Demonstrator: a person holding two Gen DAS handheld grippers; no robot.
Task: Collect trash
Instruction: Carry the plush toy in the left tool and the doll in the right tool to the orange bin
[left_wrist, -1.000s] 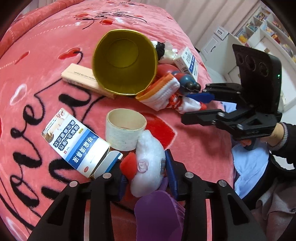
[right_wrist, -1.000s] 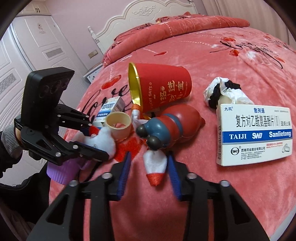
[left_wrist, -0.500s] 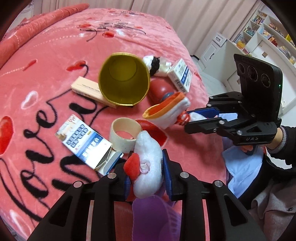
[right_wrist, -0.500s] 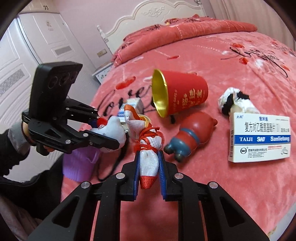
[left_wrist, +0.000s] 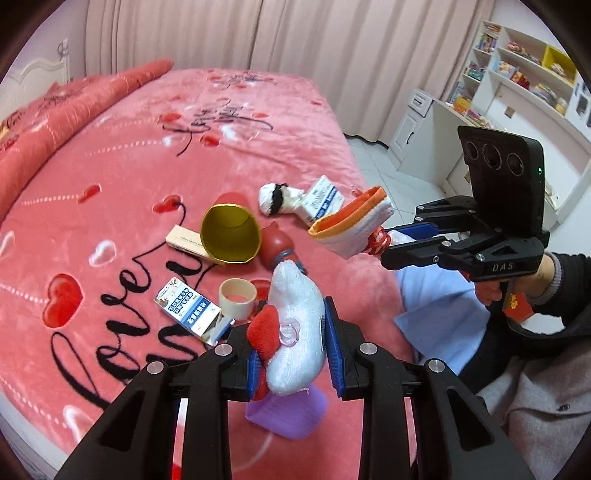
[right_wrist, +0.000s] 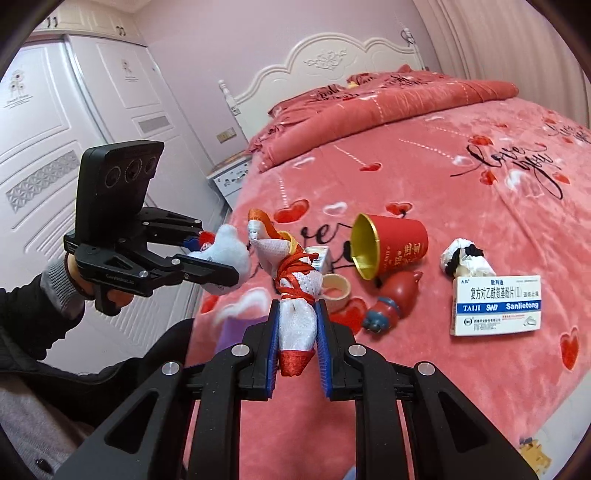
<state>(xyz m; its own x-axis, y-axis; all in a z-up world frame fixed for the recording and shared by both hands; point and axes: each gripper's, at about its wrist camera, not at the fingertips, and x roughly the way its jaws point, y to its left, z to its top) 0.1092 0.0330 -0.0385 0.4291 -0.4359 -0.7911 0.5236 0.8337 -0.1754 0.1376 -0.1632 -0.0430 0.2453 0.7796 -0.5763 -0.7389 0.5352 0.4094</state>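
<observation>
The left gripper has its fingers clamped on a white plush with a red patch. The right gripper pinches a white mesh pouch, red-tipped and bound with red cord, above the bed.

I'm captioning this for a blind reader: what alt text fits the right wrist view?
The right gripper clamps a white pouch above a pink bed; the left gripper holds a plush toy beside it.
</observation>
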